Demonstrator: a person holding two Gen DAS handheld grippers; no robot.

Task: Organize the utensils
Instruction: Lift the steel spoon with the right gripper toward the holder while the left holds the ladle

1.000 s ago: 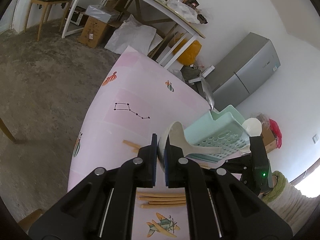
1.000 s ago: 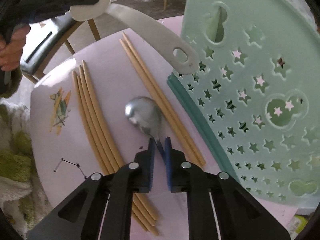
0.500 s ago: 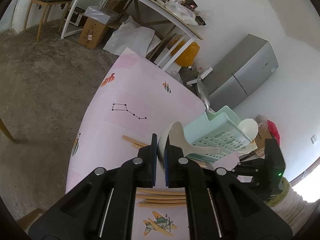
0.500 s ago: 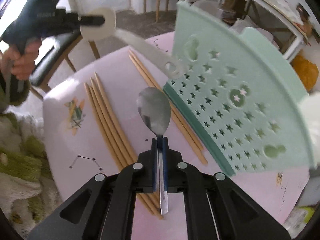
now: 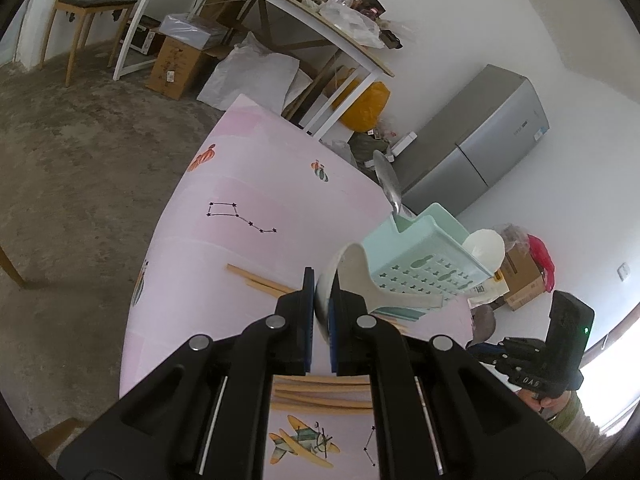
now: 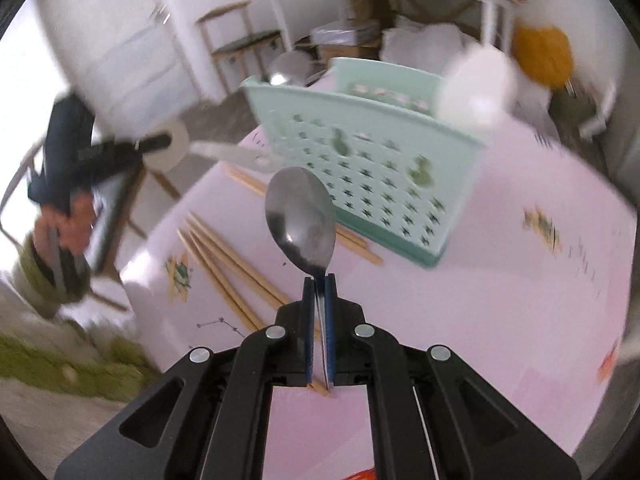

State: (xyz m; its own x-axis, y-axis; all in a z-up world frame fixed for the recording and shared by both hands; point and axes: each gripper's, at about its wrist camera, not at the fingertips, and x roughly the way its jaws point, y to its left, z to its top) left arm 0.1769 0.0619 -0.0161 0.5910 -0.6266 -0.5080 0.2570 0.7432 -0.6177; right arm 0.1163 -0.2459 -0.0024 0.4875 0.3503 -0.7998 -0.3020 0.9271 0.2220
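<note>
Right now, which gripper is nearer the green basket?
Left. The left gripper holds a white ladle whose handle reaches the green basket. The right gripper, shut on a metal spoon, is off the table, back from it.

Bright, even daylight with blown-out glare at lower right of the left wrist view; sharp there, heavily motion-blurred in the right wrist view, fisheye-bent and black-vignetted at edges.
</note>
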